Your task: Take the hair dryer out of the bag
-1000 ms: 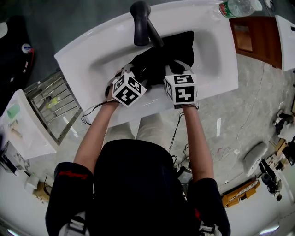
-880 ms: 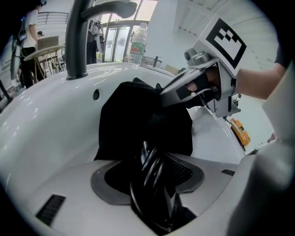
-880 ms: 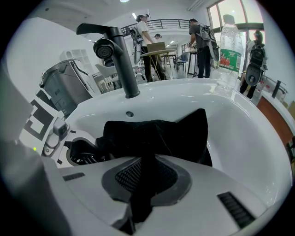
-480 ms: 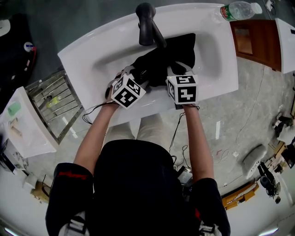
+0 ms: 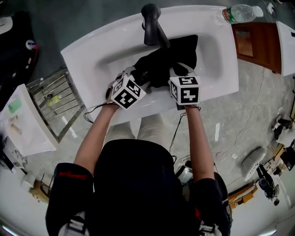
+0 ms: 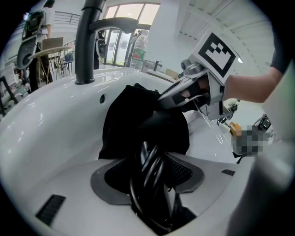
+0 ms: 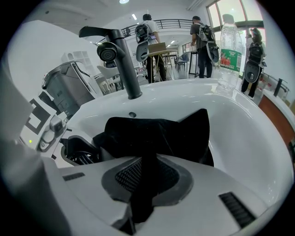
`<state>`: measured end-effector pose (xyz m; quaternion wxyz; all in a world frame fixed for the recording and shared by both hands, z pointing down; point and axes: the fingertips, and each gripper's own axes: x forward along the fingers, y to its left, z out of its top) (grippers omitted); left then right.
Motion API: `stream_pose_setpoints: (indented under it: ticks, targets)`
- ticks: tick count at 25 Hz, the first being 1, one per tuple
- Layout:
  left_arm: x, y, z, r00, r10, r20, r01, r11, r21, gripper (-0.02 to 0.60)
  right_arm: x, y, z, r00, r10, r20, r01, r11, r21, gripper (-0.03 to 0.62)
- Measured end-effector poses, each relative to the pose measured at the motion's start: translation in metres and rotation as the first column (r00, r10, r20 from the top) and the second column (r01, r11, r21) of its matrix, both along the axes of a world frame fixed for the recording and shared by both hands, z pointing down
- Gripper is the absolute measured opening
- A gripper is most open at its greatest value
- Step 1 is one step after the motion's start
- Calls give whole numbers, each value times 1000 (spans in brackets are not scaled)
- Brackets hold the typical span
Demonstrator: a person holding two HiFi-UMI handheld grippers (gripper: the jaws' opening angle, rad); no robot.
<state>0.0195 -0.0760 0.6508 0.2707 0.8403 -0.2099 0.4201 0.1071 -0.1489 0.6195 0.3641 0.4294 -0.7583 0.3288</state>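
left gripper [image 6: 152, 177] clamped on black cord [image 6: 148, 205] | right gripper [image 7: 145, 177] clamped on black bag [image 7: 159, 131] | bottle [image 7: 229, 50] label unreadable

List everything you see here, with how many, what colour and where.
Sink: one, white, below the tongs.
Faucet: one, black, at the sink's far edge.
Bag: one, black, lying in the sink.
Coiled cord: one, black, at the bag's left end.
Bottle: one, clear, sink's far right corner.
Wire rack: one, metal, left of the sink.
Cabinet: one, brown, right of the sink.
Left tongs: white, shut on the coiled cord.
Right tongs: white, shut on the bag.
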Motion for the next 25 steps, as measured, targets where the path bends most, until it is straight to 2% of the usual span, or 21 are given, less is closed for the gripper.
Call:
stream_pose_setpoints:
  ticks: [25]
  targets:
    - [-8,6,-19,999,-30,-39,30,1000,-7,227,2,5,-1,999,-24,21,24,1000,-9,58]
